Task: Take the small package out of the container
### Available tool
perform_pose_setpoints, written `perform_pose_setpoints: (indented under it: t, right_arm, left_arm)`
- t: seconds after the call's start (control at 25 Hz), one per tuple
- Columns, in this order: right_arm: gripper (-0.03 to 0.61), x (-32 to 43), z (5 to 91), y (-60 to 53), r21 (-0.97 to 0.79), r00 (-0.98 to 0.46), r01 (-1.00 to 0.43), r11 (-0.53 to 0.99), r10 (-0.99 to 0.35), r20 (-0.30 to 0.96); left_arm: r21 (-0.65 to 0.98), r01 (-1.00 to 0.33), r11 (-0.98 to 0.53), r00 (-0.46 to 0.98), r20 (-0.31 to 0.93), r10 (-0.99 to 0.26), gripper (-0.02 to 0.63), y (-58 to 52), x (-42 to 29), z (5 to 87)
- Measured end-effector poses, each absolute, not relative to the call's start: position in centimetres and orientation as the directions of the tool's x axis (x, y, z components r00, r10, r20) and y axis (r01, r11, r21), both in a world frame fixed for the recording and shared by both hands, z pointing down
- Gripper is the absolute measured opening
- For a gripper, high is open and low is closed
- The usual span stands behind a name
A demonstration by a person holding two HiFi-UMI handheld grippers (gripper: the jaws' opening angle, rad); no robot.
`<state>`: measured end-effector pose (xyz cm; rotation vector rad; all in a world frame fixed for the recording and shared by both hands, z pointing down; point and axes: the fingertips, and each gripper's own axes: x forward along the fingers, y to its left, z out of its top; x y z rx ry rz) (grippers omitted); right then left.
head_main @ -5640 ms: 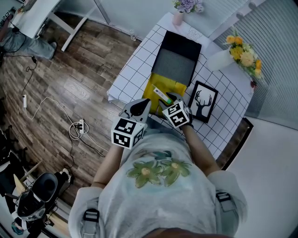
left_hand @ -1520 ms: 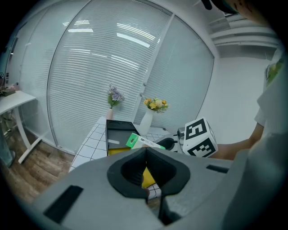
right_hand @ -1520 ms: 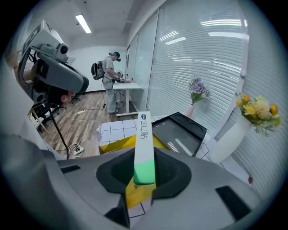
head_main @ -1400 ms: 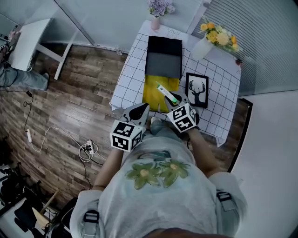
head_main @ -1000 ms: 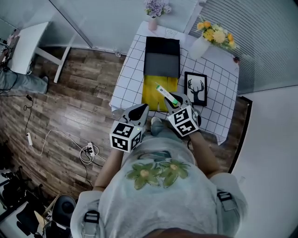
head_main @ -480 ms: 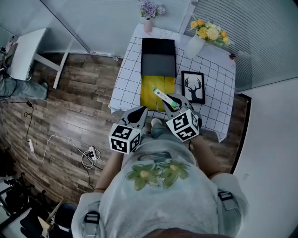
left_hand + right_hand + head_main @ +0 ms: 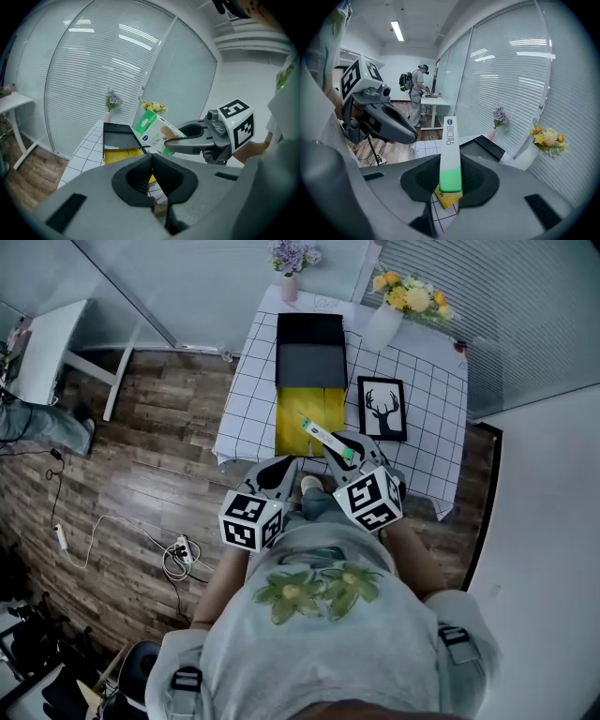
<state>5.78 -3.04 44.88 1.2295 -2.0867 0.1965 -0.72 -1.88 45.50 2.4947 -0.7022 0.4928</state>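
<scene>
A person at the near edge of a table (image 7: 251, 395) covered in a white grid-patterned cloth holds a small package (image 7: 450, 154) clamped in the right gripper (image 7: 343, 448). The slim white box with a green end stands on edge between the two jaws. They press on its broad faces at the green end, while the white end points up and away towards the far side of the table. The package hangs in the air, clear of the black container (image 7: 311, 345). It sits above the near right corner of the yellow section (image 7: 292, 413) at the container's near end.

The left gripper (image 7: 281, 468) hovers just left of the right one at the table's near edge, its jaws brought together with nothing between them.

A framed deer picture (image 7: 382, 409) lies to the right of the container. At the table's far edge, a pink vase (image 7: 288, 287) of purple flowers stands behind the container. A white vase (image 7: 382, 326) of yellow flowers stands at the far right. A wood-plank floor (image 7: 141, 446) spreads out to the left of the table. In the right gripper view, another person (image 7: 416, 93) wearing a backpack stands at a white desk (image 7: 433, 101) in the background.
</scene>
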Motion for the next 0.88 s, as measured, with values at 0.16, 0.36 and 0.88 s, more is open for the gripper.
perform_pose_setpoints:
  t: [0.16,0.36,0.88]
  right_arm:
    - [0.086,5.9,44.6,-2.1,0.209,-0.314,-0.815,0.540,-0.715,0.625]
    - [0.086,6.0,44.5,-1.1,0.201,-0.325,-0.812,0.548,-0.710,0.624]
    - [0.086,6.2,44.2,0.7,0.195,-0.350,-0.799,0.569,-0.703,0.619]
  left_arm:
    - [0.366,-0.566,-0.739,0.801,0.455,-0.388,0.006,-1.0,-0.5,45.7]
    - [0.383,-0.584,-0.715,0.794,0.450,-0.408,0.006,0.1,-0.6,46.1]
    - [0.386,-0.622,-0.681,0.769,0.462,-0.441,0.007,2.2,-1.2,46.3]
